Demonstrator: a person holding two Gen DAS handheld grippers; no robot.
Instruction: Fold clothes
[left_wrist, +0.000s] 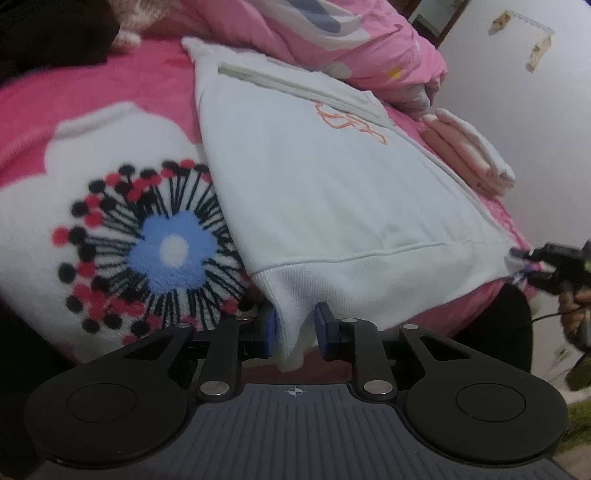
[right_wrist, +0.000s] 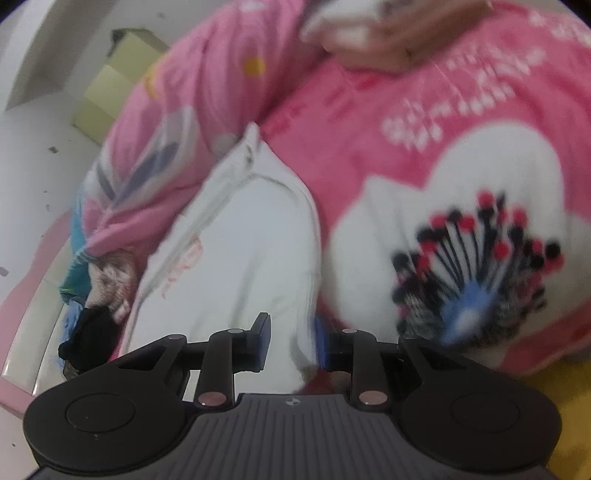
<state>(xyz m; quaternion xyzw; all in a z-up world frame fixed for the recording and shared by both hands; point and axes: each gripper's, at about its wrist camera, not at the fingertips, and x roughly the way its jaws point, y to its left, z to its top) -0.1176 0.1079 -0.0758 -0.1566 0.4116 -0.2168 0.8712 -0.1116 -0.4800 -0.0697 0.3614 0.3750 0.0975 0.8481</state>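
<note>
The left gripper (left_wrist: 294, 329) pinches the near left corner of the white hoodie (left_wrist: 325, 192) at its ribbed hem, where the cloth hangs over the bed's front edge. The right gripper (right_wrist: 291, 341) has its pads closed on the hem's other corner, seen in the left view at the far right (left_wrist: 532, 264). No earlier view shows the closing. The hoodie lies flat on the pink blanket (left_wrist: 122, 88), front up, between the blanket's flower print (left_wrist: 155, 243) on the left and a folded peach stack (left_wrist: 469, 151) on the right. A bunched pink quilt (left_wrist: 369, 40) crowds its far end; the blanket left of it is open.
</note>
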